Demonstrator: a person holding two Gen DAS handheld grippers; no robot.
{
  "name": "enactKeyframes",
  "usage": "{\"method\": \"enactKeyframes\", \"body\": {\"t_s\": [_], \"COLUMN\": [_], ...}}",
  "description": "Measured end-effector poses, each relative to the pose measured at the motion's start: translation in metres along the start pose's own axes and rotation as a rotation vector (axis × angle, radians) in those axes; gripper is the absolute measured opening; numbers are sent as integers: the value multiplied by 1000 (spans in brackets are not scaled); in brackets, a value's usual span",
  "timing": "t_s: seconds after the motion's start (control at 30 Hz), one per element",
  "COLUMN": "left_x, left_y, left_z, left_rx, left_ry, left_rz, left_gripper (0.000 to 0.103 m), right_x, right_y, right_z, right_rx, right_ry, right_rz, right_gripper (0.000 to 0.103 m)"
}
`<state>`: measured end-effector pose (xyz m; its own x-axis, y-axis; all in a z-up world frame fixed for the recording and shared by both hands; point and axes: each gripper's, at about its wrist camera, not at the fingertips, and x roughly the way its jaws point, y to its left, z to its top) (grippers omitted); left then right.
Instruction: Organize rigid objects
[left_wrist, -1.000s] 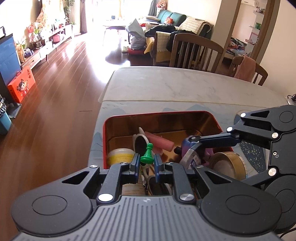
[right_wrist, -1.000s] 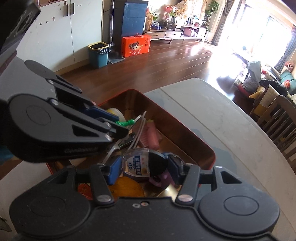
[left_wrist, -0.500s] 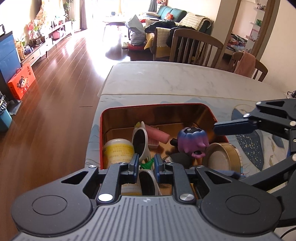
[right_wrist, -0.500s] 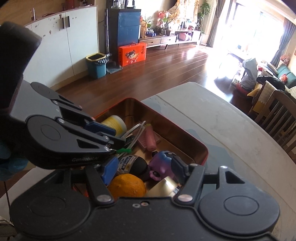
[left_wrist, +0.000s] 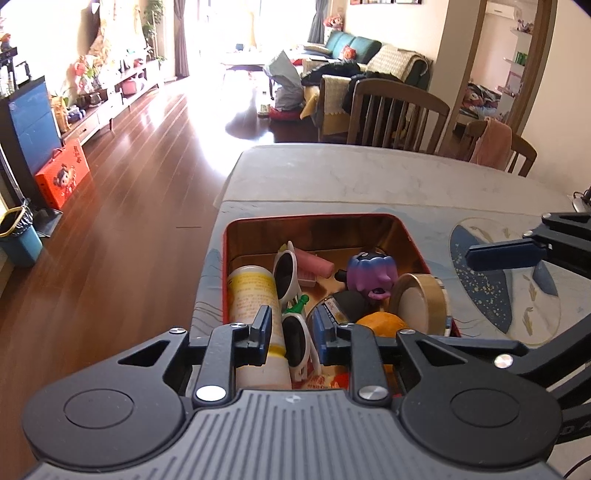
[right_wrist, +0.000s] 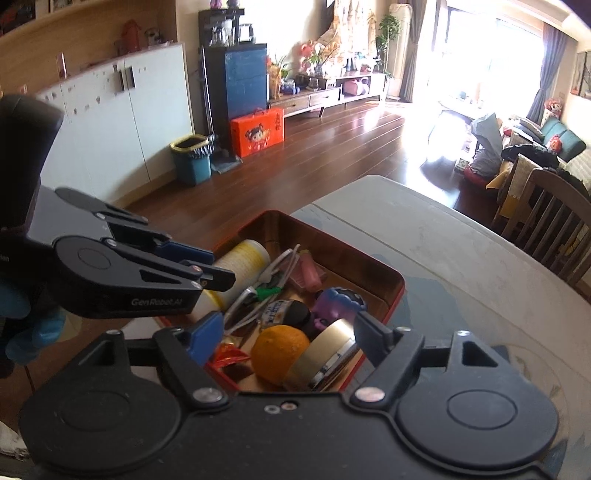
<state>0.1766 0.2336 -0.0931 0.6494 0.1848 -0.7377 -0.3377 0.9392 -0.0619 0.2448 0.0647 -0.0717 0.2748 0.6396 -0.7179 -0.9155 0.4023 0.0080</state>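
A red tin box (left_wrist: 404, 230) (right_wrist: 384, 269) sits near the table corner, full of objects: a green pawn (left_wrist: 300, 302) (right_wrist: 266, 292), white sunglasses (left_wrist: 286, 271), a yellow-white bottle (left_wrist: 251, 291) (right_wrist: 240, 260), a purple toy (left_wrist: 371, 271) (right_wrist: 338, 301), an orange (left_wrist: 382, 321) (right_wrist: 279, 352), a tape roll (left_wrist: 419, 301) (right_wrist: 325, 352) and a pink brush (left_wrist: 314, 264). My left gripper (left_wrist: 291, 328) is open and empty above the box's near end. My right gripper (right_wrist: 291, 334) is open and empty above the box's right end.
The box stands on a pale table with a blue patterned mat (left_wrist: 498, 291). Wooden chairs (left_wrist: 397, 114) stand at the far side. The table edge drops to a wooden floor (left_wrist: 129, 206) on the left.
My left gripper opened and let the green pawn drop into the box. My right gripper released the black jar into the box. Both grippers pulled back and up.
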Motion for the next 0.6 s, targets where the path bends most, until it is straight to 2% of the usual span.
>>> {"method": "enactKeyframes", "body": {"t_s": [0.1,0.13,0.17,0.4,0.47,0.6], "left_x": [-15,-20,-26,-53,-61,-76], "left_y": [-1,-2,-3,-9,-10,-15], "left_z": [-3,-5,-7,-17,-20,-25], "left_rx": [-5,-8,-12,-14,-21,-35], "left_ry": [-26,-37,-54,-95,-108,-142], "left_rz": [1,1,4,10,16,26], "left_gripper": [40,56,67,71,76,83], "right_x": [-12,-17,-20,-48,-56,-71], "right_y": [0,0,1,3,2,-2], "right_z": [-4,-6,-7,-19,-22,-28], "right_rx": [31,39,49,93,117,159], "right_ry": [-29,-38,-45,-111,-141,-199], "right_rz": [15,18,17,15,15,16], "right_gripper": [83,85,85,94,100,103]}}
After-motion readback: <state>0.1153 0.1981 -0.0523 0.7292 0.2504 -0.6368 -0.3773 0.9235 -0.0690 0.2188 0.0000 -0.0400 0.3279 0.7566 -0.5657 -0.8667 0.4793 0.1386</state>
